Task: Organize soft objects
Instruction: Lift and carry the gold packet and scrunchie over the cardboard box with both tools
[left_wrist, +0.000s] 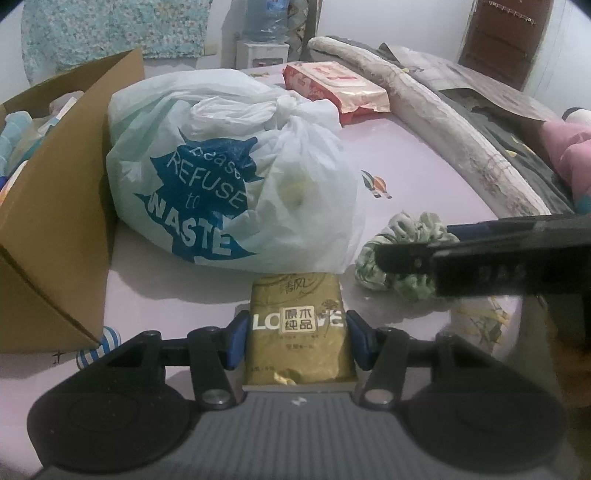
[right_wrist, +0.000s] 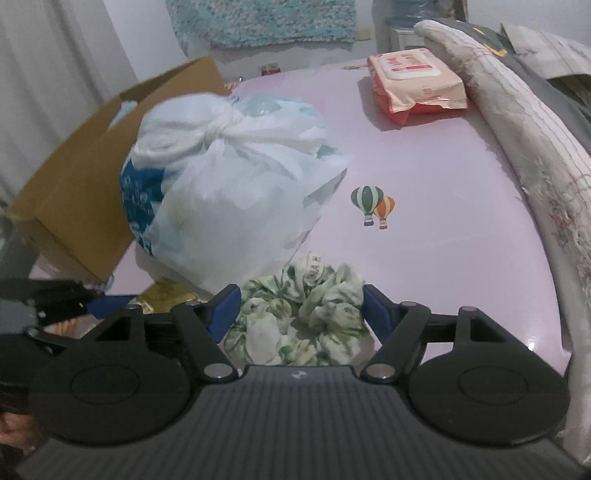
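A gold tissue pack (left_wrist: 299, 325) lies on the pink surface (left_wrist: 413, 155) between the blue pads of my left gripper (left_wrist: 295, 332), and both pads press its sides. A green-and-white scrunchie (right_wrist: 332, 314) lies flat and unsqueezed between the spread fingers of my right gripper (right_wrist: 301, 314), which is open. In the left wrist view the right gripper's fingers (left_wrist: 406, 258) cross over the scrunchie (left_wrist: 399, 229). The left gripper (right_wrist: 92, 302) shows at the left edge of the right wrist view.
A knotted white plastic bag (left_wrist: 229, 184) with blue print stands just beyond both grippers. An open cardboard box (left_wrist: 55, 221) holding several items is on the left. A red wet-wipes pack (left_wrist: 332, 85) lies farther back. A long rolled cloth (left_wrist: 461, 140) borders the right side.
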